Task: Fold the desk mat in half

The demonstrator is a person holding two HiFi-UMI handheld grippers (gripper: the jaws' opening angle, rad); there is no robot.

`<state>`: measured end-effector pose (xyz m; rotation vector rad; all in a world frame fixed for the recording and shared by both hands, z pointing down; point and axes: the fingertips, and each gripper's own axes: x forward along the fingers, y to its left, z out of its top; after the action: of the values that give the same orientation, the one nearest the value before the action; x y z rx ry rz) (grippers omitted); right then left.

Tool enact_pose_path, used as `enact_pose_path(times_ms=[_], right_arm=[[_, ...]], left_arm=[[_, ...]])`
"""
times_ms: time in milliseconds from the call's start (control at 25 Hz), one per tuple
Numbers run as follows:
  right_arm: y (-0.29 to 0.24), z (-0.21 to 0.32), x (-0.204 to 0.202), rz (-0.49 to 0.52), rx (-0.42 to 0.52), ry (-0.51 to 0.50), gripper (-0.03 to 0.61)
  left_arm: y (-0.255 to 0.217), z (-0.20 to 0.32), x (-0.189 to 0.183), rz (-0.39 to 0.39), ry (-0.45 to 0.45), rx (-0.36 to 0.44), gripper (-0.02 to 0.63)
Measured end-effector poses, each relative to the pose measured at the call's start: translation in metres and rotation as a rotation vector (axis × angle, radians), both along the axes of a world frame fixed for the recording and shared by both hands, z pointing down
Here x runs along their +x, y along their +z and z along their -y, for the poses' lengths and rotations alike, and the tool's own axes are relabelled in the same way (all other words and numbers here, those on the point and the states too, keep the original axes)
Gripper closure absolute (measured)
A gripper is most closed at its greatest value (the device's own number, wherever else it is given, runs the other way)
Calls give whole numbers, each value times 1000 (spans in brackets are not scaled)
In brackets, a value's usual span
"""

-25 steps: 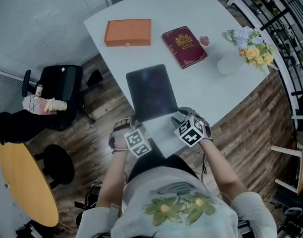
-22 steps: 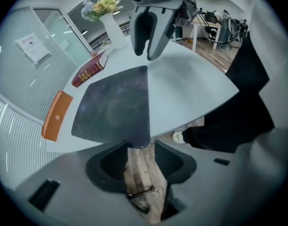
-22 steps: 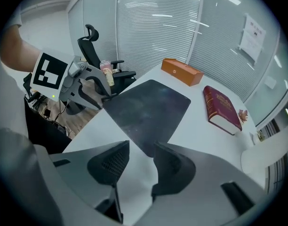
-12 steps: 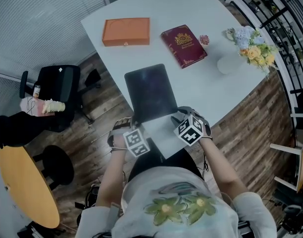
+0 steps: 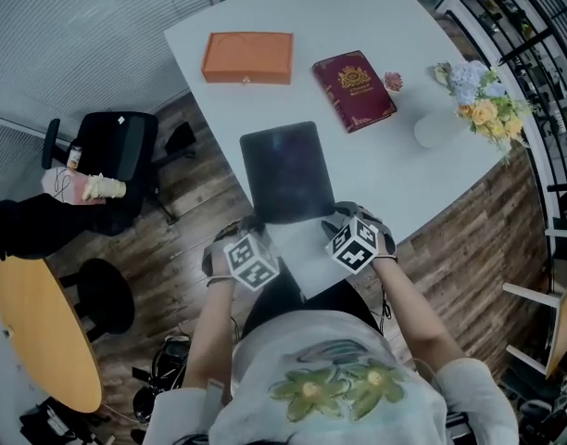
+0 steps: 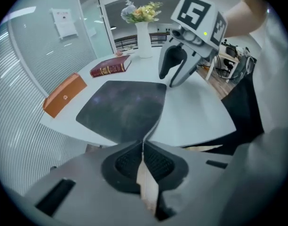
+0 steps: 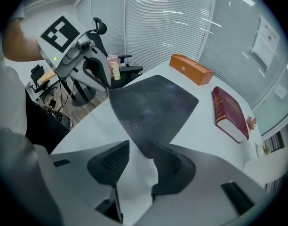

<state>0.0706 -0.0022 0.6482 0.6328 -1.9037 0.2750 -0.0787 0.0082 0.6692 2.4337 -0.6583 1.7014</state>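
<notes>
Now your left gripper (image 6: 143, 144) has just pinched a corner of the desk mat (image 6: 125, 107). Your right gripper (image 7: 141, 146) stands wide around another.

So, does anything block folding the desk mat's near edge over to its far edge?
Nothing visible: the desk mat is bare; the red book and orange box lie beyond its far edge, clear of it.
</notes>
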Motion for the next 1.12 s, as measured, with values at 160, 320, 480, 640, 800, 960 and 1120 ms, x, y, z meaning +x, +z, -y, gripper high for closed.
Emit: enact_pose_path(times_ms=[160, 320, 480, 640, 800, 960, 1120], right_arm=[[5, 0, 3, -24, -8, -58, 408], [9, 3, 7, -48, -10, -112, 408], [13, 5, 10, -59, -25, -155, 408], [15, 7, 11, -64, -31, -205, 408], [14, 13, 13, -68, -34, -234, 433], [7, 16, 13, -69, -18, -272, 517], [-3, 22, 12, -59, 1, -277, 545]], left_arm=[[-8, 5, 0, -35, -78, -16, 598], [-18, 13, 1, -66, -147, -11, 598], [-26, 21, 1, -95, -217, -12, 598], [-34, 28, 2, -124, -282, -18, 598], [-42, 37, 3, -144, -328, -15, 598], [-45, 42, 5, -146, -349, -16, 598], [-49, 47, 2, -145, -375, -11, 598]])
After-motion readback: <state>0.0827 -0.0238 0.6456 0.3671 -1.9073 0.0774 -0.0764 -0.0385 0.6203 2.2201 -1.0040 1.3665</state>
